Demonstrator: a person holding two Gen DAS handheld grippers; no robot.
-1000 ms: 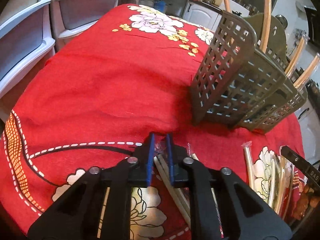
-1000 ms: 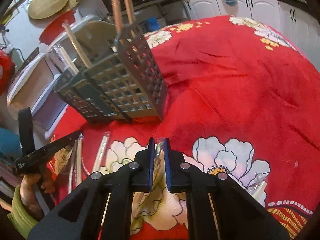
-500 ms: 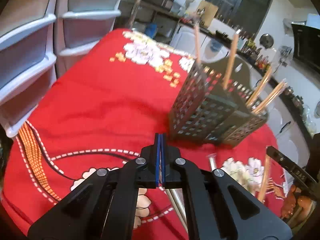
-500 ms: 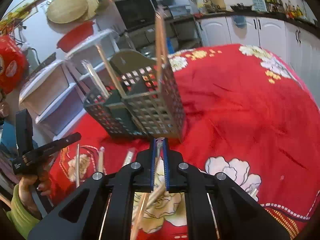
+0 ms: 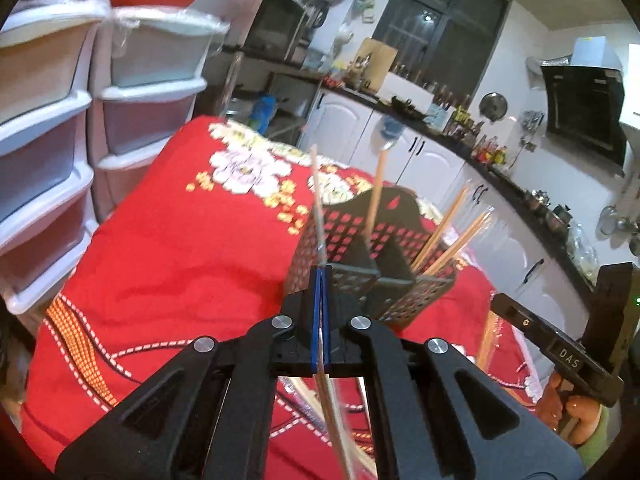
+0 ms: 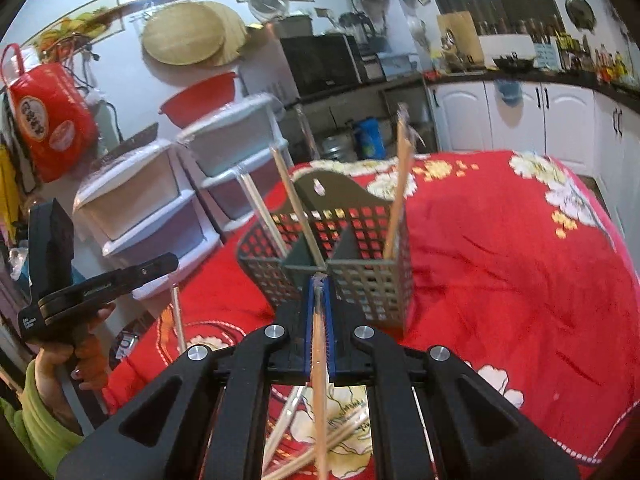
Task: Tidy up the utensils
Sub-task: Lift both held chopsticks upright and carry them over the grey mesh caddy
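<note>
A dark slotted utensil basket (image 5: 400,204) (image 6: 372,276) stands on the red flowered tablecloth (image 5: 180,240), with several wrapped chopsticks upright in its compartments. My left gripper (image 5: 321,272) is shut on a wrapped chopstick (image 5: 334,412) that slants down under the jaws, lifted just in front of the basket. My right gripper (image 6: 319,280) is shut on another wrapped chopstick (image 6: 319,380), also raised before the basket's near wall. Each gripper shows in the other's view, to the side of the basket, with a stick hanging from it. Loose chopsticks (image 6: 352,424) lie on the cloth below.
White plastic drawer units (image 5: 48,140) (image 6: 152,200) stand close beside the table. Kitchen cabinets (image 6: 520,120) and a cluttered counter run behind it. A hand (image 6: 88,356) with a green sleeve holds the left gripper's handle. Open red cloth (image 6: 520,280) stretches beyond the basket.
Both grippers closed on a chopstick lying on the cloth and lifted it. Both views have risen and tilted up, so the basket now sits lower and further off.
</note>
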